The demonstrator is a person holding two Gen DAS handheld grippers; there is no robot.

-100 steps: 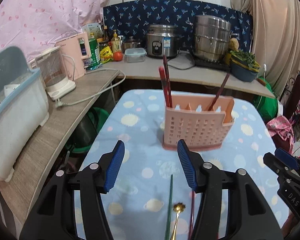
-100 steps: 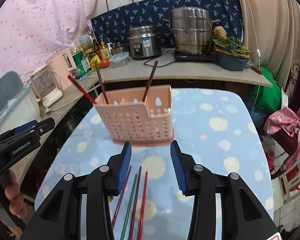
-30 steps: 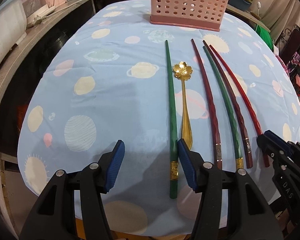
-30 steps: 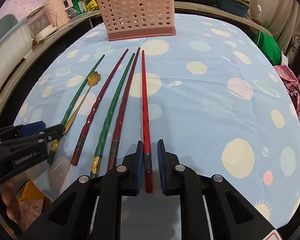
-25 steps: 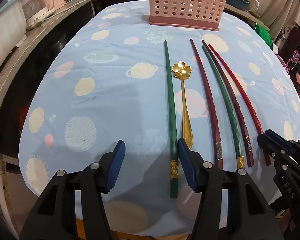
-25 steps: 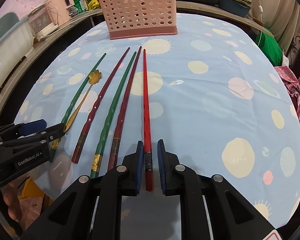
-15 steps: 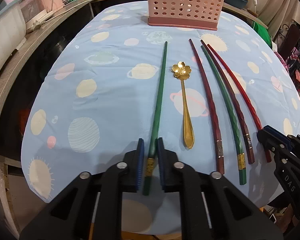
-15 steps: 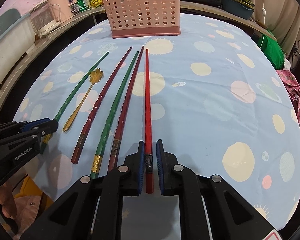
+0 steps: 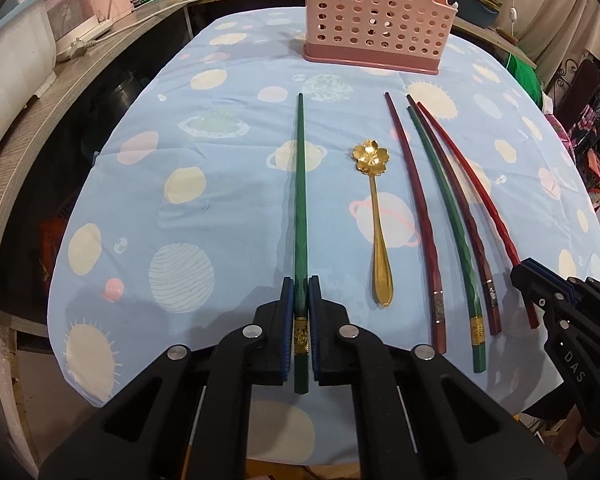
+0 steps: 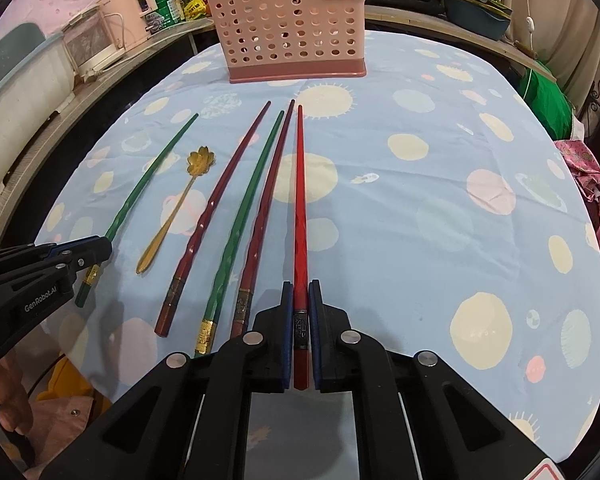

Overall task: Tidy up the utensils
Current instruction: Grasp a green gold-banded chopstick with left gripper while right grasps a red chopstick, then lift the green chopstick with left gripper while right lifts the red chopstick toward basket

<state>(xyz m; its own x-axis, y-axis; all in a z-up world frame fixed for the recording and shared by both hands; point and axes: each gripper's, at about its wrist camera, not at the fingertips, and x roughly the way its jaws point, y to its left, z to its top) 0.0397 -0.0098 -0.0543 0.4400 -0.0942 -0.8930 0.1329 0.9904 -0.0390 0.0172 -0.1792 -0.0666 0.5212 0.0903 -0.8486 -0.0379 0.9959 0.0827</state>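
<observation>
My left gripper [image 9: 301, 286] is shut on the thick end of a green chopstick [image 9: 301, 184], which lies along the blue tablecloth and shows at the left in the right wrist view [image 10: 148, 178]. My right gripper [image 10: 301, 290] is shut on the thick end of a bright red chopstick [image 10: 299, 200], at the far right in the left wrist view [image 9: 476, 196]. Between them lie a gold flower-headed spoon [image 9: 374, 200], a dark red chopstick [image 9: 414, 208], a second green chopstick [image 9: 446, 216] and a maroon chopstick [image 9: 458, 208]. The pink perforated utensil holder [image 10: 288, 28] stands at the far side.
The table [image 10: 440, 208] is oval with a planet-print cloth; its near edge is just under both grippers. A wooden counter [image 9: 16, 120] with a white appliance and jars runs along the left. Pots and a vegetable bowl [image 10: 476, 12] stand behind the holder.
My left gripper has gone from open to shut on the left green chopstick, which has shifted a little away from the spoon. My right gripper has stayed shut on the red chopstick.
</observation>
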